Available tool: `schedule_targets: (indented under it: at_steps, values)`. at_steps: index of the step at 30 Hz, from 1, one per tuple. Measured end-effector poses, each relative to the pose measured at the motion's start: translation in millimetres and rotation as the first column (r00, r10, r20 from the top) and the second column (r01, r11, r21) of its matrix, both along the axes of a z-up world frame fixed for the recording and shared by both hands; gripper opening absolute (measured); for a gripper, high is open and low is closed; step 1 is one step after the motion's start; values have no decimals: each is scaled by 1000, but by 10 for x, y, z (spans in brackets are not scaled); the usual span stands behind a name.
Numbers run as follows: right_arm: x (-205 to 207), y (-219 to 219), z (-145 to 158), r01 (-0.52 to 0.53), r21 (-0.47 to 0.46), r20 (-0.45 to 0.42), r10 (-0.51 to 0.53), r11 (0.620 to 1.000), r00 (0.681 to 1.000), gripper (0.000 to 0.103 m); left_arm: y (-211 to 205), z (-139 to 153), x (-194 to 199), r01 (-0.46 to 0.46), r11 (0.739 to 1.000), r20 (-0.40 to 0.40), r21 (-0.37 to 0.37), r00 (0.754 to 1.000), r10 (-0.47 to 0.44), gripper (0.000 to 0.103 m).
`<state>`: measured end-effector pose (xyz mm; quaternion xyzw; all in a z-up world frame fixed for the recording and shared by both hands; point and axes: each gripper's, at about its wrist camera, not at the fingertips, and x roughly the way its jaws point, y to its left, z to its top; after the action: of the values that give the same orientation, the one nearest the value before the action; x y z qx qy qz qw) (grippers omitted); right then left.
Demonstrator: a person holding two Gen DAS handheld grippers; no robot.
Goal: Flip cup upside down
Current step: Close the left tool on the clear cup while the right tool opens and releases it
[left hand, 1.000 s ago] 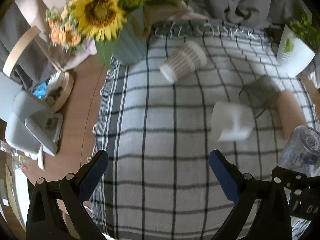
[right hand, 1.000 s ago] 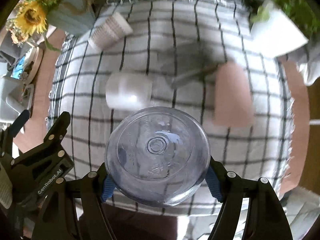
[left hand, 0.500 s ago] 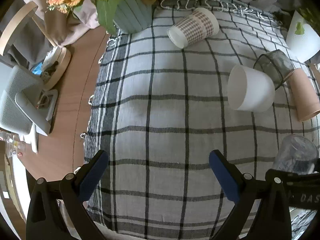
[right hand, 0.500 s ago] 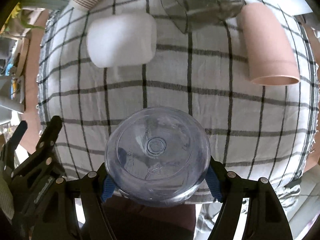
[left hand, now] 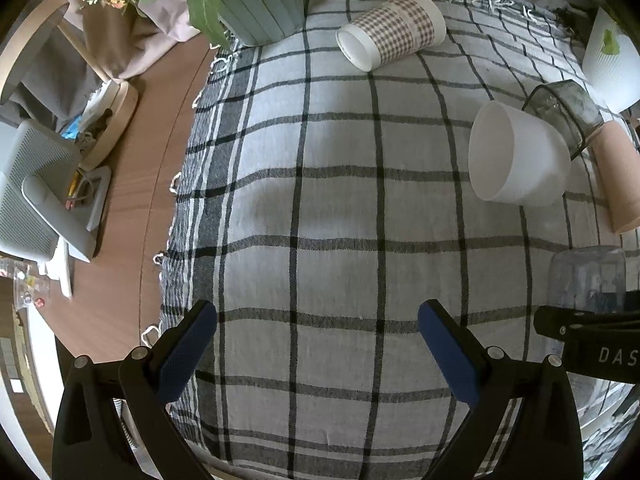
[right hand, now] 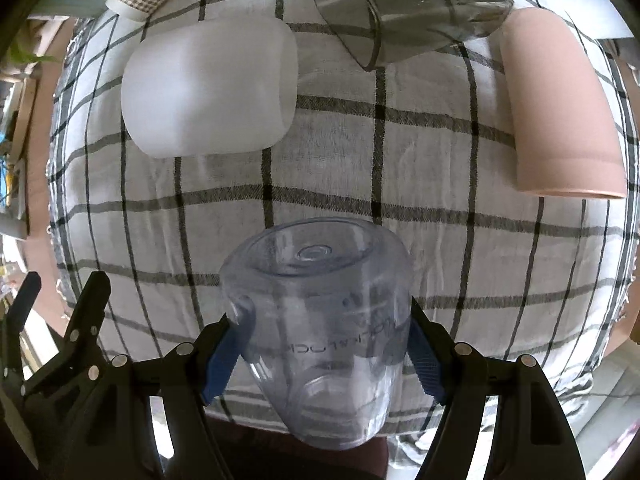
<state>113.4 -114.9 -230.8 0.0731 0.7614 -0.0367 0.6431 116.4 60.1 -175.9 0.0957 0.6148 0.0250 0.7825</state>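
Clear cup [right hand: 320,328] clamped in R claw [right hand: 320,364]; L claw [left hand: 316,344] wide, empty.

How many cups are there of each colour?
Clear blue cup, held in the right tool: 1
White cup: 1
Pink cup: 1
Smoky grey glass cup: 1
Checked paper cup: 1
Total: 5

checked tablecloth [left hand: 340,208], white cup [left hand: 520,160], pink cup [right hand: 560,112]
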Motion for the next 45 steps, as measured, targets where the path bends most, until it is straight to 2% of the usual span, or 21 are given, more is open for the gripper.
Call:
schedule_targets:
  at_steps: [5, 9, 12, 19, 23, 27, 30, 37, 40, 45]
  values:
    - [-15, 66, -96, -20, 1, 1, 20, 1000, 1000, 74, -19, -20, -9, -4, 1000, -9, 2, 1000, 4, 103]
    - [61, 147, -38, -32, 13, 27, 32, 999, 999, 82, -25, 16, -7, -4, 1000, -3, 8, 1000, 4, 103]
    - [35, 153, 92, -31, 11, 69, 30, 999, 997, 83, -34, 83, -27, -5, 1000, 5, 2, 1000, 5, 103]
    - [-215, -31, 531, 72, 15, 233, -73, 997, 970, 83, -206, 305, -95, 17, 1000, 39, -22, 999, -16, 103]
    - [-261, -310, 754, 132, 37, 271, -137, 991, 953, 83, -362, 398, -125, 43, 999, 55, -31, 998, -41, 103]
    - [-368, -633, 822, 168, 50, 278, -175, 985, 944, 83, -594, 474, -159, 72, 996, 65, -46, 995, -69, 103]
    - [-418, -755, 820, 179, 55, 287, -188, 982, 939, 83, -764, 493, -171, 92, 992, 43, -87, 995, -88, 103]
    - [-532, -1159, 887, 227, 82, 317, -241, 970, 917, 83, -1153, 498, -166, 125, 984, -3, -127, 992, -126, 103]
    - [-543, -1285, 905, 243, 95, 326, -260, 965, 909, 83, -1242, 462, -129, 116, 978, -49, -174, 991, -126, 103]
    - [-537, -1429, 899, 255, 99, 339, -274, 962, 900, 83, -1381, 325, -24, 80, 975, -112, -206, 988, -105, 103]
